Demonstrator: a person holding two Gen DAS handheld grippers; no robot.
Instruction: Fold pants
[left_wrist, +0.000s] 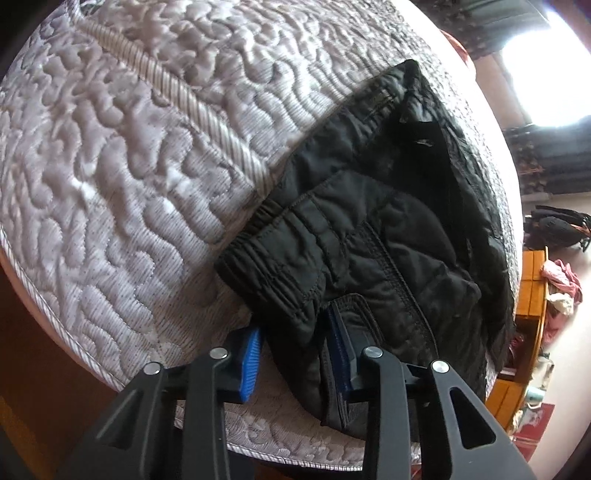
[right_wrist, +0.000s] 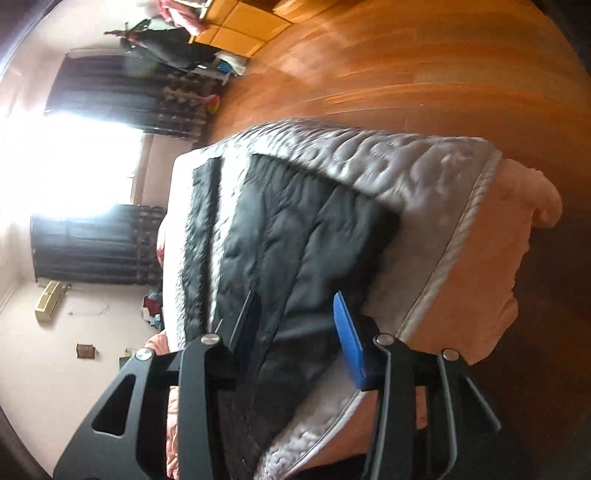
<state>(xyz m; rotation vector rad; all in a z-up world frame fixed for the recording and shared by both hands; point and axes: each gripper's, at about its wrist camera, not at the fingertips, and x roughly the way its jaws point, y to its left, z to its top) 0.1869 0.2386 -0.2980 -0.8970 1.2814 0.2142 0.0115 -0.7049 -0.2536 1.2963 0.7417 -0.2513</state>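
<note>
The black pants (left_wrist: 373, 236) lie on the bed's quilted mattress (left_wrist: 122, 155), bunched near its front edge, with the elastic waistband end reaching towards the mattress corner. That placement looks deliberate: the mattress gives a broad, flat area to fold on, and keeping the cloth near the edge keeps it within reach.

The left tool (left_wrist: 295, 354) has its fingers apart with a thick fold of the pants lying between them; the blue ribbed pads (left_wrist: 251, 356) do not look pressed onto the cloth, so I judge it is set around the fold, not clamped. The right tool (right_wrist: 295, 332) is also spread, straddling the pants (right_wrist: 295, 236) at the mattress (right_wrist: 406, 170) edge.

The pants are padded, slightly shiny fabric with stitched seams and a gathered waistband. The mattress cover is pale grey, puffy with wavy quilting and corded piping. The floor (right_wrist: 424, 62) is glossy orange wood.
</note>
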